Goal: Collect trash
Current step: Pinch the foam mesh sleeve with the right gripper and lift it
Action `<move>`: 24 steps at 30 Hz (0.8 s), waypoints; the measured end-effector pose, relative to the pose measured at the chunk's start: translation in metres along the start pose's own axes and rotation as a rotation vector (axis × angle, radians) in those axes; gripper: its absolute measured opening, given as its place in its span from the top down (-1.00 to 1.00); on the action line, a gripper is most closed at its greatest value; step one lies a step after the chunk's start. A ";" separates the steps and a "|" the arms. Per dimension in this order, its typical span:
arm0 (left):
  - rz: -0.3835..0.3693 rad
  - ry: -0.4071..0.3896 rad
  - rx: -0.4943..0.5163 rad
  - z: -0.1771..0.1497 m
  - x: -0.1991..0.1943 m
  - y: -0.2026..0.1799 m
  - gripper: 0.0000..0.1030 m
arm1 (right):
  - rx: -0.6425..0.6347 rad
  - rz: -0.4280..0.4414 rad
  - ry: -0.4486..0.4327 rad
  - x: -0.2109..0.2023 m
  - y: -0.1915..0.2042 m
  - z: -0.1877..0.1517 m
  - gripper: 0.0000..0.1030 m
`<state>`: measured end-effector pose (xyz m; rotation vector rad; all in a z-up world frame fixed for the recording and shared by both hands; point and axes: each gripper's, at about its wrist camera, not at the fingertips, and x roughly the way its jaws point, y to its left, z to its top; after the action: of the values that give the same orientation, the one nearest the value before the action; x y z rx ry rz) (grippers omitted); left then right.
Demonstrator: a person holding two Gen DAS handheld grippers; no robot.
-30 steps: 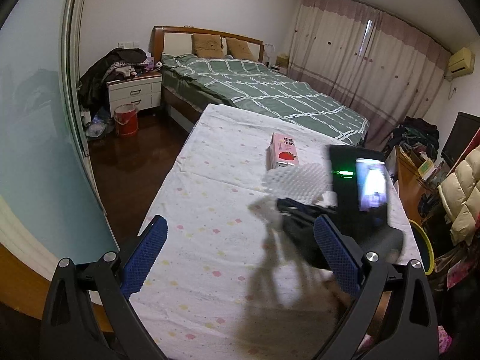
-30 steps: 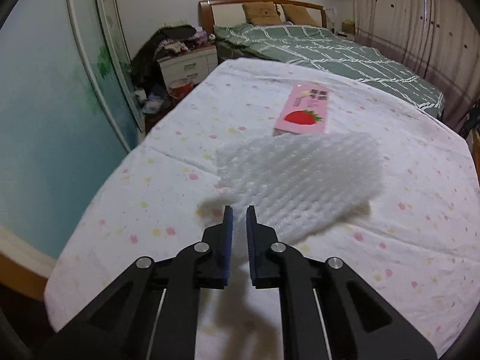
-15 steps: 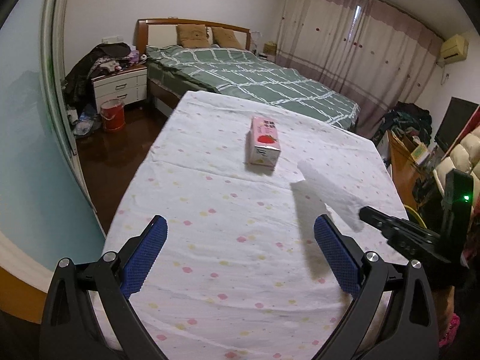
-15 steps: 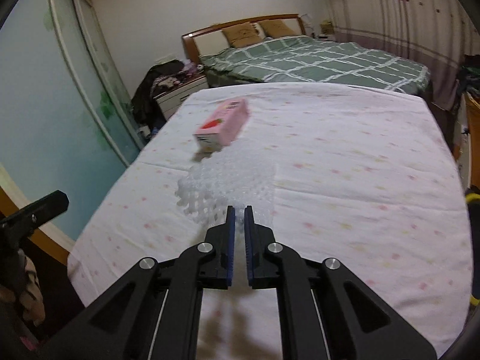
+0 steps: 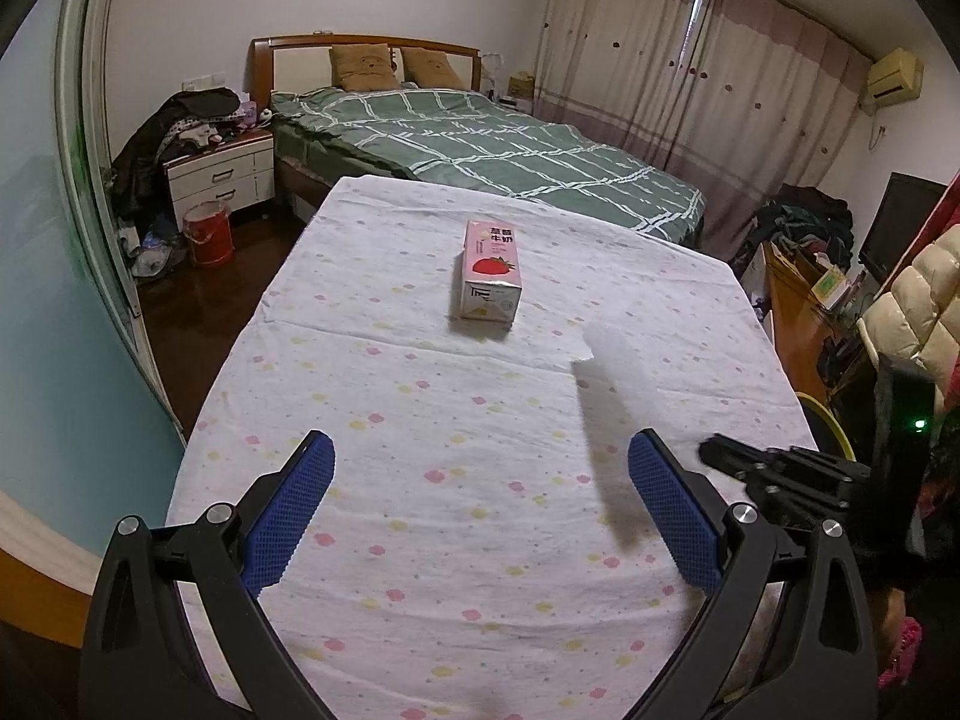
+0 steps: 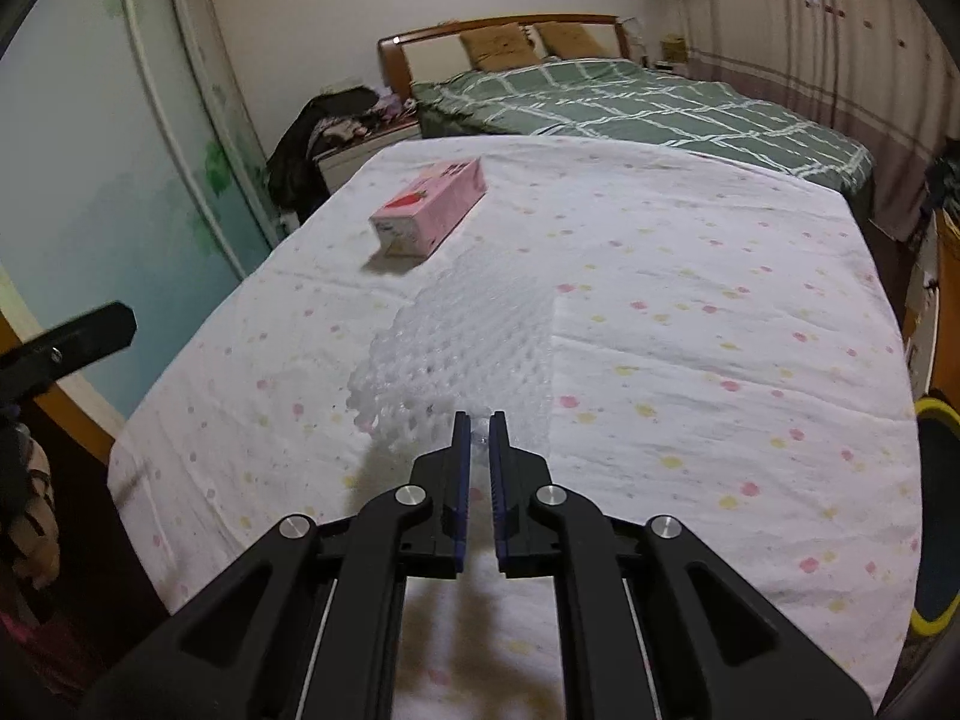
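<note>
Bedroom around you, with a cloth-covered bench [image 5: 420, 480] before the green bed [image 5: 510, 144]. Your right tool [image 6: 478, 429] pinches the white foam net [image 6: 468, 348], lifted just off the cloth beside the pink milk carton [image 5: 491, 270]. That carton lies uncollected mid-bench, so one piece is in hand, neither binned. Your left tool [image 5: 480, 498] stands spread wide, empty, short of the carton.

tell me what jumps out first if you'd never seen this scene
The pink strawberry milk carton lies alone near the middle of the table's flowered cloth. Nearer the camera, the right tongs are shut on the edge of a white foam net, held above the cloth. The left tongs stand wide open and empty.
</note>
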<state>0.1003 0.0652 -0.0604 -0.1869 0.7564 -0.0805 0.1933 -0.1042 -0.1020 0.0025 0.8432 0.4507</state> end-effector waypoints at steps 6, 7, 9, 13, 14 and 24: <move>0.009 -0.001 -0.012 0.000 -0.001 0.009 -0.88 | -0.013 0.022 0.017 -0.008 0.007 0.001 -0.10; 0.010 -0.002 -0.017 0.000 -0.001 0.011 -0.88 | -0.007 0.020 0.012 -0.010 0.007 0.002 -0.15; 0.007 -0.003 -0.028 0.001 0.000 0.014 -0.88 | 0.016 0.010 0.003 -0.011 0.006 0.010 -0.52; -0.003 0.000 -0.031 -0.001 0.002 0.013 -0.88 | 0.025 -0.018 0.025 0.008 0.009 0.021 -0.57; -0.006 0.002 -0.027 -0.001 0.002 0.012 -0.88 | 0.028 -0.029 0.044 0.020 0.012 0.024 -0.57; -0.006 0.006 -0.027 -0.002 0.003 0.015 -0.88 | 0.052 -0.101 0.113 0.059 0.010 0.023 0.54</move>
<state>0.1014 0.0793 -0.0663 -0.2151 0.7631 -0.0766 0.2405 -0.0681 -0.1272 -0.0181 0.9615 0.3364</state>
